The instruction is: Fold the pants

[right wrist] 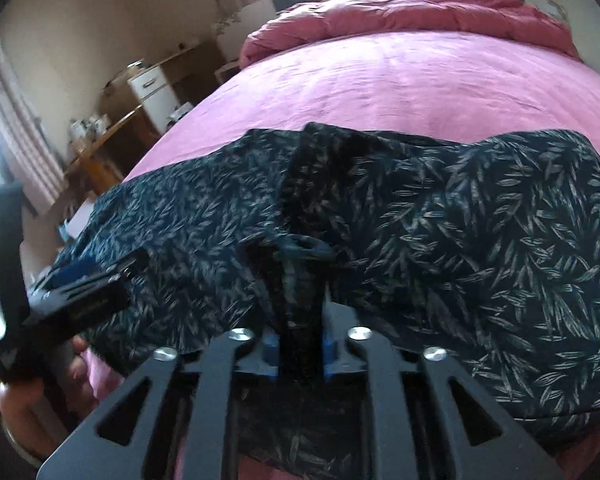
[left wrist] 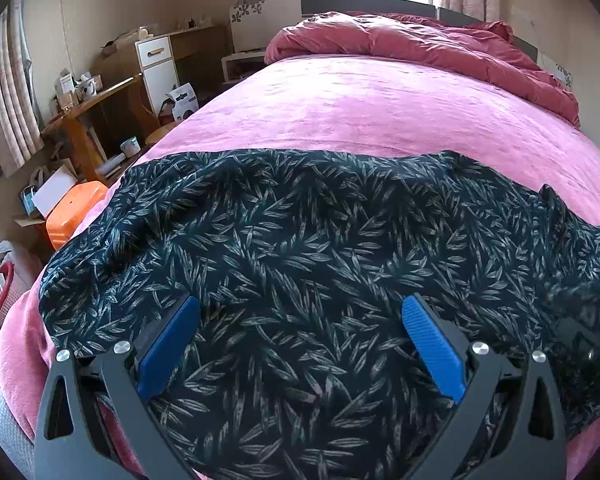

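Pants (left wrist: 300, 240): dark, leaf-printed, spread across pink bed (left wrist: 380, 104). Left gripper (left wrist: 300, 312): fingers parted wide above fabric. Right gripper (right wrist: 298, 280): fingers apparently pinching a fabric fold; view blurred.

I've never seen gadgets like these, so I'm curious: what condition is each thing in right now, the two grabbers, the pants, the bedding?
Left gripper: open, fingers spread over the pants, holding nothing.
Right gripper: shut on a bunched fold of the pants.
Pants: spread across the bed, wrinkled, not folded neatly yet.
Pink blanket: laid flat.
Red duvet: rumpled at the bed's far end.
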`<control>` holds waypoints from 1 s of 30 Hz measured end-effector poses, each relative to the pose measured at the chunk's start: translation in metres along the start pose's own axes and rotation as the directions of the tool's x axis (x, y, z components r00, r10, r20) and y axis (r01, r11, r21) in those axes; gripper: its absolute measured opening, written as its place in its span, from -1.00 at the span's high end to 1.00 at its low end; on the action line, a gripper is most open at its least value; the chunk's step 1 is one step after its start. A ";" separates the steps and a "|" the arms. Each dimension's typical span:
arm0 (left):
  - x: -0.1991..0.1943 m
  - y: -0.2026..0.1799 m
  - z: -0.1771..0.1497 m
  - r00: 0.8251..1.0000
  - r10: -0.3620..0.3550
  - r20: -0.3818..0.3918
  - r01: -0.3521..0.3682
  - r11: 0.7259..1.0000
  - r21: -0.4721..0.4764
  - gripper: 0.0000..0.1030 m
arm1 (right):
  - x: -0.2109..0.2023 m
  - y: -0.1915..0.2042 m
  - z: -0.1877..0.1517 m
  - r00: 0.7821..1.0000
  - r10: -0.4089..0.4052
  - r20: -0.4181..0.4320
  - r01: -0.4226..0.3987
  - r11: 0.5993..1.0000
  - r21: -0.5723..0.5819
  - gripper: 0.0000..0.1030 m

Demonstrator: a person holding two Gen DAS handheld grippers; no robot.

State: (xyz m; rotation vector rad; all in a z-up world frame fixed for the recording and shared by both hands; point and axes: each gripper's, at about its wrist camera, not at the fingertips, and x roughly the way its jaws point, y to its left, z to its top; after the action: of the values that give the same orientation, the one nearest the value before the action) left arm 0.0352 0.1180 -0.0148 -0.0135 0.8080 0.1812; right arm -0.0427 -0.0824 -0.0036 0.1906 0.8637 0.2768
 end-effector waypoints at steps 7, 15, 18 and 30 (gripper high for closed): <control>-0.023 -0.018 -0.002 0.985 -0.164 0.050 0.162 0.986 0.040 -0.96 | -0.058 -0.012 -0.013 0.984 0.144 0.109 -0.150 0.988 0.047 -0.06; -0.039 -0.079 0.006 0.900 -0.435 0.015 0.429 0.893 0.135 -0.96 | -0.115 -0.067 -0.044 0.980 0.086 0.178 -0.128 0.963 0.238 -0.05; -0.029 -0.105 0.022 0.884 -0.467 -0.021 0.465 0.872 0.153 -0.96 | -0.126 -0.087 -0.058 0.980 0.036 0.194 -0.096 0.945 0.311 -0.05; 0.008 -0.165 0.021 0.862 -0.468 -0.196 0.503 0.837 0.213 -0.15 | -0.112 -0.139 -0.066 0.980 0.015 0.200 -0.122 0.835 0.537 -0.05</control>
State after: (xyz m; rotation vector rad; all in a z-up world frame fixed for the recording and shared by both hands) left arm 0.0832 -0.0417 -0.0161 0.0141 0.9351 -0.4175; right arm -0.1402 -0.2463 -0.0030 0.7768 0.7293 0.0669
